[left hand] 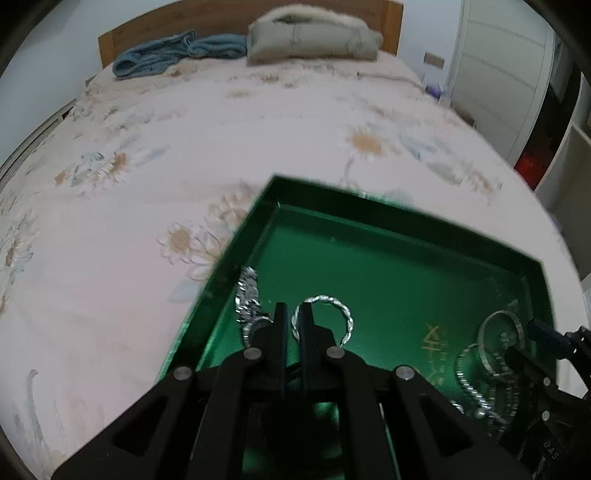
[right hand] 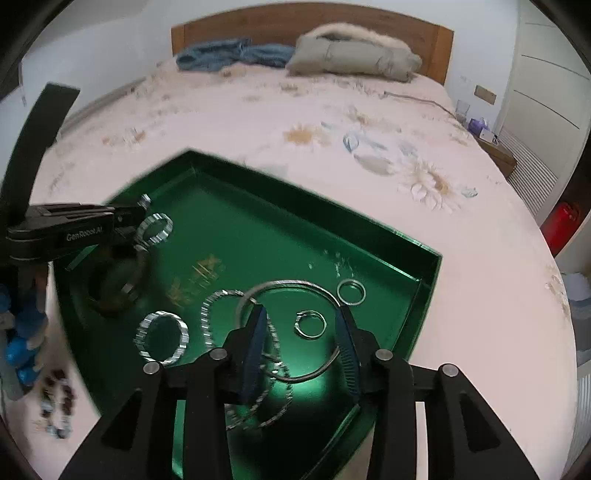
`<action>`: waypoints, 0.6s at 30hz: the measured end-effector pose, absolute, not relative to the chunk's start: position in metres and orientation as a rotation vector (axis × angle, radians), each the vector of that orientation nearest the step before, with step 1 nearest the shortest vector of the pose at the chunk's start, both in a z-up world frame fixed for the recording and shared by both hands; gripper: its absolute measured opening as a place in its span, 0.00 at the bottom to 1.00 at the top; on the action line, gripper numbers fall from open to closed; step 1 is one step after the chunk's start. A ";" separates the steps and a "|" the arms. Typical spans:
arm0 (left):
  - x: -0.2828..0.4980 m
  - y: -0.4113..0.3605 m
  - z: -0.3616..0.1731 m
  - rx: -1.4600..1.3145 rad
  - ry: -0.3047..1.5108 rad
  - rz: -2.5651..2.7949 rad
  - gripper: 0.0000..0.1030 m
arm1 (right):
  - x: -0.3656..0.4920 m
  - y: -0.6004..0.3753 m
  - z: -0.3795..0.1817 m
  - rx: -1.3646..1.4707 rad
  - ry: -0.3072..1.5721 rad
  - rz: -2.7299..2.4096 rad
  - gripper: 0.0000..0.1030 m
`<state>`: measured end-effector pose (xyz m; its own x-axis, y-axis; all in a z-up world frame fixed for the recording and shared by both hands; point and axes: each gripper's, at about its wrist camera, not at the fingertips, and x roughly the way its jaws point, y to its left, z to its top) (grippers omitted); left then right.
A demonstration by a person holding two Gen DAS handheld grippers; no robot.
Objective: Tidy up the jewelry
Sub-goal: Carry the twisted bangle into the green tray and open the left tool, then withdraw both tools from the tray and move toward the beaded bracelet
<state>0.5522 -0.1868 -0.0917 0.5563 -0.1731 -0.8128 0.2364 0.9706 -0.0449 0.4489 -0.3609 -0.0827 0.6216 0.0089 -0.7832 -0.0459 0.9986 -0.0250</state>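
Observation:
A green tray (left hand: 406, 229) (right hand: 424, 280) lies on the bed. My left gripper (left hand: 292, 314) is shut on a twisted silver bangle (left hand: 341, 314) and holds it over the tray's left part; it also shows in the right wrist view (right hand: 142, 225) with the bangle (right hand: 157, 229). A silver chain (left hand: 249, 295) lies by the tray's left wall. My right gripper (right hand: 303, 321) is open over several silver rings in the tray: a large thin hoop (right hand: 295, 286), a small ring (right hand: 312, 325), another small ring (right hand: 351, 291) and a faceted bangle (right hand: 162, 338).
The bed has a pink floral cover (left hand: 184, 147). A blue garment (right hand: 229, 53) and a grey jacket (right hand: 351, 51) lie by the wooden headboard (right hand: 295, 18). A beaded bracelet (right hand: 57, 402) lies on the cover left of the tray. A wardrobe (left hand: 498, 74) stands on the right.

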 end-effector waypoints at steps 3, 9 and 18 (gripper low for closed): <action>0.539 -0.175 -0.068 0.033 0.929 -0.266 0.07 | 0.434 -0.361 -0.062 -0.020 0.867 0.030 0.42; 0.475 -0.144 -0.020 0.010 0.854 -0.280 0.12 | 0.368 -0.360 -0.018 0.073 0.765 0.035 0.54; 0.339 -0.110 0.015 0.047 0.741 -0.296 0.13 | 0.237 -0.329 0.002 0.059 0.714 0.016 0.55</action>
<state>0.3395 -0.1100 0.0152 0.6983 -0.2486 -0.6712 0.2815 0.9576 -0.0618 0.2368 -0.3291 0.0019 0.7556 0.0353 -0.6541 0.0051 0.9982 0.0597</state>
